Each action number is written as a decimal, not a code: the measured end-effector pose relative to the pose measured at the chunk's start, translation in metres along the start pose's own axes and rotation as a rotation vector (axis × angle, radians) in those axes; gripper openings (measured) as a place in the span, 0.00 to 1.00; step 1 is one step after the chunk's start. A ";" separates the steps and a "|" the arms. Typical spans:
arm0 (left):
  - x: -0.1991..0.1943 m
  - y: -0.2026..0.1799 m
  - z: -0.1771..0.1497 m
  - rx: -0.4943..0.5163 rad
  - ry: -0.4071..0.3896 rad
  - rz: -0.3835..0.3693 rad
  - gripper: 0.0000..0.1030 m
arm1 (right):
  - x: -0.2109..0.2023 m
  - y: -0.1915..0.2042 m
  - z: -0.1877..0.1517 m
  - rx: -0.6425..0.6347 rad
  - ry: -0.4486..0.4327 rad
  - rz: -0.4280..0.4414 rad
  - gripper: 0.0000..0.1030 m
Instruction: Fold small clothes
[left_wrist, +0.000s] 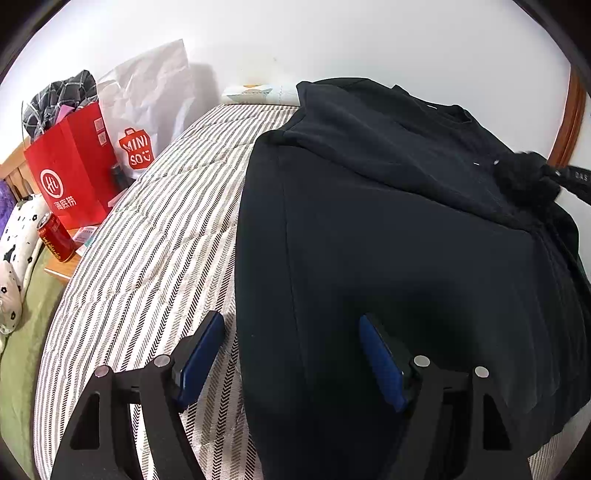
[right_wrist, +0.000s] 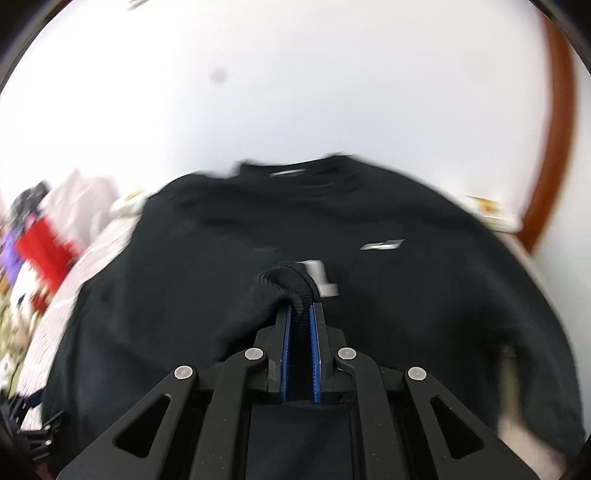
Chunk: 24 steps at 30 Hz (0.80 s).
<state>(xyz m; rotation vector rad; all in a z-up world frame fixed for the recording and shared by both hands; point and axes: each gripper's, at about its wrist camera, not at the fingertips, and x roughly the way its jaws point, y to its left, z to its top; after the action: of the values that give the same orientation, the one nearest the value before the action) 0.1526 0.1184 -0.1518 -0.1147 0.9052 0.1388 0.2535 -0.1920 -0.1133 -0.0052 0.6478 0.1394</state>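
Observation:
A black sweatshirt (left_wrist: 406, 240) lies spread on the striped mattress (left_wrist: 155, 240), its neckline toward the wall. My left gripper (left_wrist: 288, 321) hovers open over its near left edge, one blue pad (left_wrist: 201, 354) above the mattress and the other above the dark cloth. Nothing is pinched between them. In the right wrist view, my right gripper (right_wrist: 301, 308) is shut on the ribbed cuff (right_wrist: 291, 284) of a sleeve, lifted over the sweatshirt (right_wrist: 221, 258) body. That bunched cuff (left_wrist: 524, 181) shows at the right of the left wrist view. The right wrist view is blurred.
A red paper bag (left_wrist: 70, 173) and a white shopping bag (left_wrist: 147, 110) stand left of the mattress by the wall. A red can (left_wrist: 55, 240) sits on a small wooden stand, and a spotted pillow (left_wrist: 18, 240) lies beside it. A brown wooden frame (left_wrist: 572, 118) curves at right.

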 end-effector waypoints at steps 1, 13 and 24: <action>0.000 0.000 0.000 0.002 0.000 0.002 0.71 | 0.000 -0.012 0.001 0.018 0.002 -0.027 0.09; -0.018 0.012 -0.013 0.000 0.039 -0.044 0.72 | -0.037 -0.097 -0.062 0.089 0.081 -0.211 0.51; -0.045 0.015 -0.044 0.032 0.021 -0.126 0.66 | -0.087 -0.120 -0.173 0.163 0.197 -0.187 0.62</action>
<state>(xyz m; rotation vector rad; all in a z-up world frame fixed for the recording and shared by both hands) 0.0884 0.1229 -0.1444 -0.1428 0.9180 0.0059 0.0965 -0.3307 -0.2041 0.0787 0.8504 -0.0960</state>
